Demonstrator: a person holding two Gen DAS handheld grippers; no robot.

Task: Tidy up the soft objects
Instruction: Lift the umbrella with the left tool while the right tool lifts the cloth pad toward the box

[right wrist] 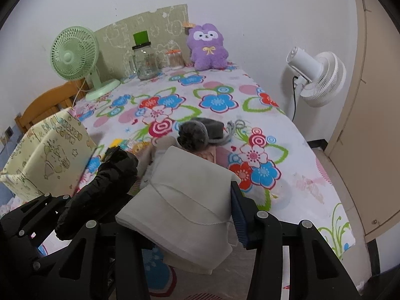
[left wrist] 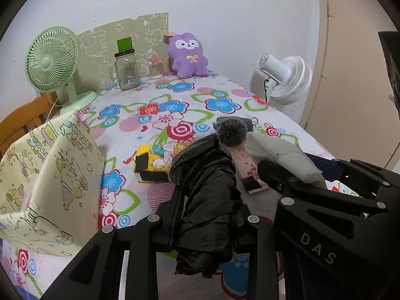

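Note:
My left gripper (left wrist: 210, 215) is shut on a crumpled black plastic bag (left wrist: 207, 190), held above the flowered table; the bag also shows in the right wrist view (right wrist: 105, 187). My right gripper (right wrist: 185, 215) is shut on a folded white cloth (right wrist: 185, 200), which also shows in the left wrist view (left wrist: 282, 157). A grey pom-pom hat (right wrist: 200, 132) lies on the table ahead of both grippers. A yellow and black sponge (left wrist: 150, 165) and a pink sock (left wrist: 247, 170) lie under them. A cream patterned fabric box (left wrist: 50, 175) stands open at the left.
A purple plush toy (left wrist: 187, 55) sits at the far wall next to a glass jar (left wrist: 127, 70) and a cotton swab jar (left wrist: 156, 67). A green fan (left wrist: 53, 62) stands far left; a white fan (left wrist: 287, 80) stands off the table's right edge.

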